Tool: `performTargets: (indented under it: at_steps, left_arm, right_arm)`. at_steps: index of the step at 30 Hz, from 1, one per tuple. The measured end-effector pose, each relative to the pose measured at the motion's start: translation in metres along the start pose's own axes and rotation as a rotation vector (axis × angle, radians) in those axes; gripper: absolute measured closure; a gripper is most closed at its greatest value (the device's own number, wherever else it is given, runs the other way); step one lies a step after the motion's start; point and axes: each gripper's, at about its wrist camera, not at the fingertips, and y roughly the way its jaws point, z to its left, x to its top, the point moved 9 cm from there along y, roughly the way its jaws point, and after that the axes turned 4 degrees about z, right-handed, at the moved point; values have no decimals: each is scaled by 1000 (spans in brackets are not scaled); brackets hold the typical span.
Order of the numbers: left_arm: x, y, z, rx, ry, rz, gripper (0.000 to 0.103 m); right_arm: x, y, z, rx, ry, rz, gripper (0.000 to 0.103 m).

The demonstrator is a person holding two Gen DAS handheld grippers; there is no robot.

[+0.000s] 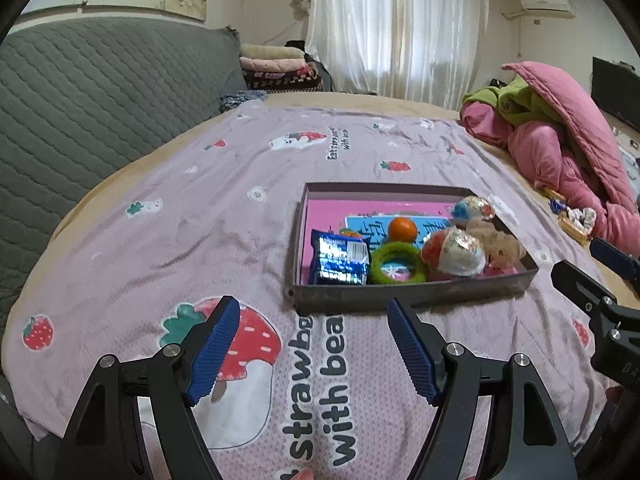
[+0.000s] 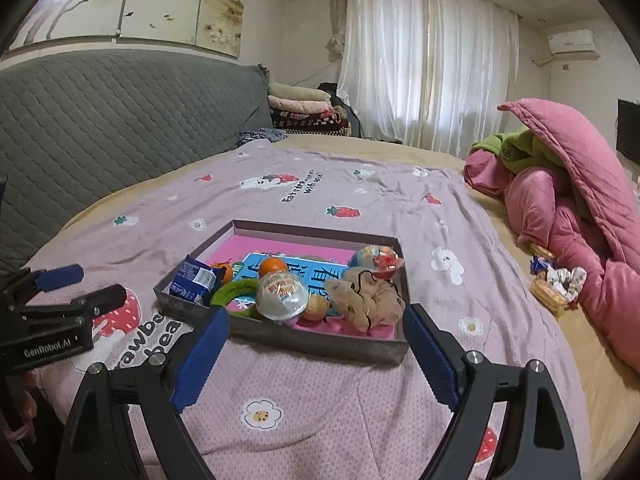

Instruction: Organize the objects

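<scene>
Both tools empty, jaws wide: left tool (image 1: pixel 312 320), right tool (image 2: pixel 316 328), over bed cover (image 2: pixel 320 392). Box (image 2: pixel 280 340) just ahead, already holding eggs, orange, ring. Loose snacks (image 2: pixel 556 284) lie far right beside pink quilt (image 2: pixel 580 200). Swing your right tool there; pinch one wrapper lightly.

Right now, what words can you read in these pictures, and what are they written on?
"GenRobot.AI": on the left gripper, on its body in the right wrist view.
"strawbe... / with bea...": on the pink blanket, partly cut off.
"Eat straw... / with bear": smaller print farther up the blanket, partly blurred.
Large characters on the blue sheet in the box: partly covered, unreadable.
Blue snack packet and foil eggs: print too small.
</scene>
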Motion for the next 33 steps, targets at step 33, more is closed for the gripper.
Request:
performTargets:
  at_steps: [33]
  left_arm:
    - [-63,34,-22,-54,10,76,26]
  right_arm:
    - [-81,24,7,-17,86,91,15]
